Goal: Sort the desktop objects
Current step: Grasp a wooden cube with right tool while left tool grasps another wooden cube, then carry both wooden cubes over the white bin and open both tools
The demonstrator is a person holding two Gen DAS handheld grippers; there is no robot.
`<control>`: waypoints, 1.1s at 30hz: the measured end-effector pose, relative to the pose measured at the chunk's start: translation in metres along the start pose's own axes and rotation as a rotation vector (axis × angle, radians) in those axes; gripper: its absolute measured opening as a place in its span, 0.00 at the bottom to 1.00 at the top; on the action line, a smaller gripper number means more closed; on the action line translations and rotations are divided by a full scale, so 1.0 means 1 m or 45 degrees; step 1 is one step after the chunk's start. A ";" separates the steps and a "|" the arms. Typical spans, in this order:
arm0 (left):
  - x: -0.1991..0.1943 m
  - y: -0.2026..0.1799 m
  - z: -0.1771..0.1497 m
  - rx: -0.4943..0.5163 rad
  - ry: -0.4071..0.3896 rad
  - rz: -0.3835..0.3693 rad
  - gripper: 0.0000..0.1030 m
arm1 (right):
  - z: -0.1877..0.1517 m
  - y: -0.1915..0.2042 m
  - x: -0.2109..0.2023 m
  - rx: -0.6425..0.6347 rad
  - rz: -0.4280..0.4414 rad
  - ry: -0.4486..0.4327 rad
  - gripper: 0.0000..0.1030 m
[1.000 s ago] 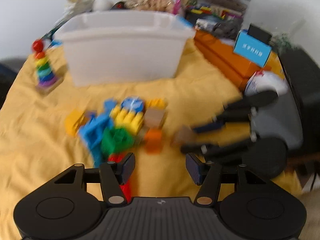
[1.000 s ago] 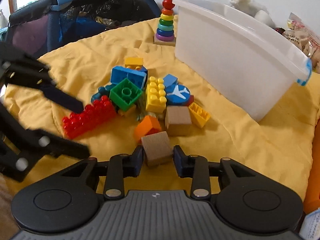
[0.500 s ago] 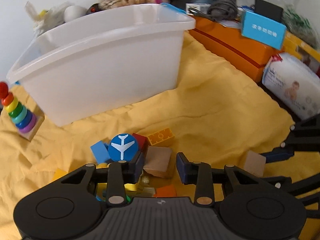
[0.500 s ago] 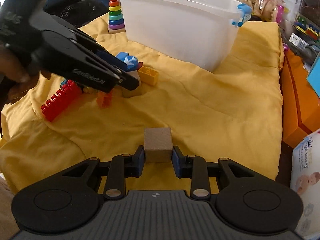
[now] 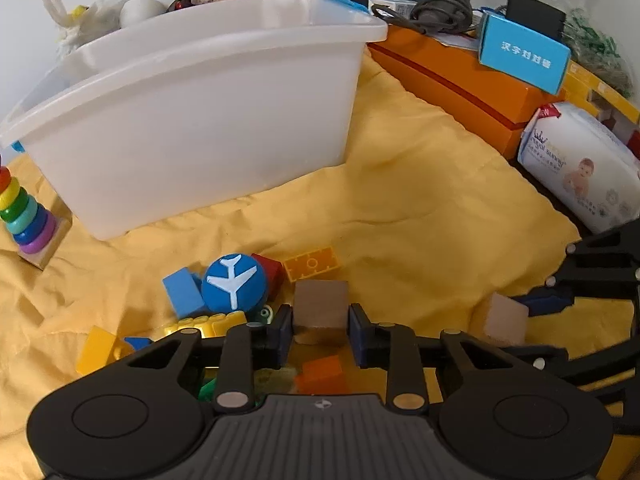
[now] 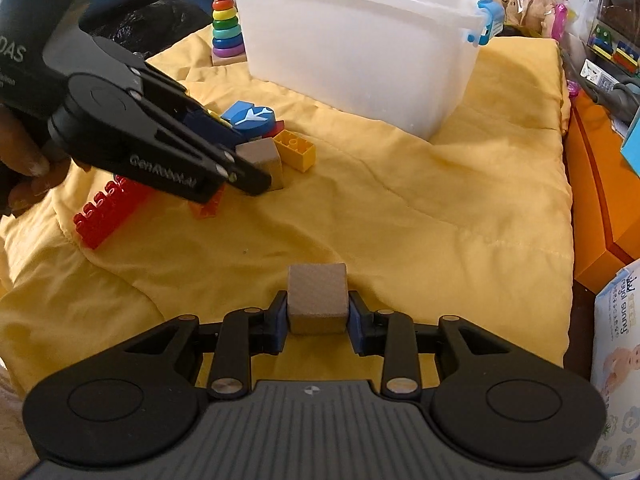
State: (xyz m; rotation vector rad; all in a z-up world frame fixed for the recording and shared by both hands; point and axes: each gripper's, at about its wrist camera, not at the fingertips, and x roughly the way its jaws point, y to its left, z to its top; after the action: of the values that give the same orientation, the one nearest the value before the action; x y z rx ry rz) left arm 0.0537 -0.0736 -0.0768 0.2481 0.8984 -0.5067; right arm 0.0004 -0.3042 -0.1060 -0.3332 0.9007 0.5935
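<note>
Right gripper (image 6: 318, 322) clamped on wooden cube (image 6: 317, 298); left gripper (image 5: 320, 330) closing round second wooden cube (image 5: 320, 306) near white bin (image 5: 200, 120). Light, rigid, flat-sided: easy pinches.

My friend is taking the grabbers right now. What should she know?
Left gripper: shut on a wooden cube at the toy pile.
Right gripper: shut on another wooden cube, over the yellow blanket.
White bin: behind the pile; its inside is not visible.
Left to sort: red brick, yellow brick, blue plane disc, other blocks.
</note>
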 end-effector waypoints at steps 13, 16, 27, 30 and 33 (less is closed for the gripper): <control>-0.080 -0.015 -0.051 -0.098 -0.056 -0.068 0.31 | -0.004 0.001 -0.008 -0.032 0.020 -0.010 0.31; -0.083 -0.015 -0.073 -0.114 -0.011 -0.022 0.31 | -0.005 0.005 -0.013 -0.061 0.035 -0.034 0.32; -0.065 -0.022 -0.100 -0.159 0.035 0.047 0.31 | -0.011 0.018 -0.003 -0.165 0.071 -0.027 0.33; -0.065 -0.021 -0.101 -0.178 0.025 0.041 0.31 | -0.012 0.017 -0.004 -0.172 0.080 -0.034 0.33; -0.066 -0.025 -0.097 -0.163 0.021 0.040 0.31 | -0.013 0.016 -0.004 -0.164 0.088 -0.041 0.32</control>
State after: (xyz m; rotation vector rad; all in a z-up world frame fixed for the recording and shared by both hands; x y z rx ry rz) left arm -0.0594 -0.0347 -0.0828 0.1499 0.9375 -0.4171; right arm -0.0196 -0.2994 -0.1108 -0.4085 0.8472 0.7210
